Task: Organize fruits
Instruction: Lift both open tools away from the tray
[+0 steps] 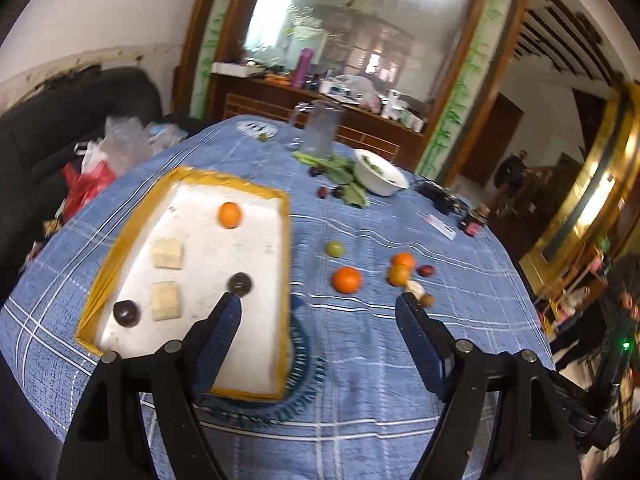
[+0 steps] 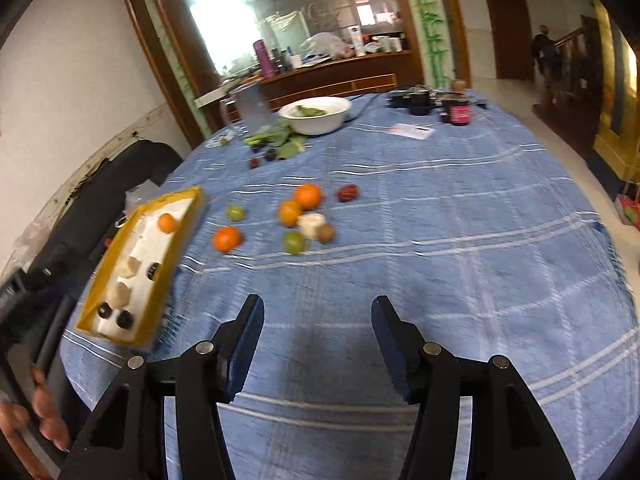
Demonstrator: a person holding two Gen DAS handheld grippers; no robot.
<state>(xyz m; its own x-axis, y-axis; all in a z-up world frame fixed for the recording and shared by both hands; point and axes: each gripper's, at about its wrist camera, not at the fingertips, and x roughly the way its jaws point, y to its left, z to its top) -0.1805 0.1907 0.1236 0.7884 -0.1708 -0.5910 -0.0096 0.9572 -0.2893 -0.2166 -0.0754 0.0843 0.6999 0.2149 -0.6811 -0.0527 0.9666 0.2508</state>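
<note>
While both claws hang empty above the counter, I judge I'm between picks: some fruit is boxed, more waits loose. The left claw is spread wide with nothing between its jaws; the right claw is spread too, and bare. The yellow-rimmed tray sits at nine o'clock and holds one orange, two dark plums and two pale blocks. Loose fruit clusters at twelve o'clock from the right claw: an orange, a green fruit, two more oranges touching, a red plum. Next I'd reach forward, straddle the nearest orange and close gently. The white bowl at the far edge holds leaves.
</note>
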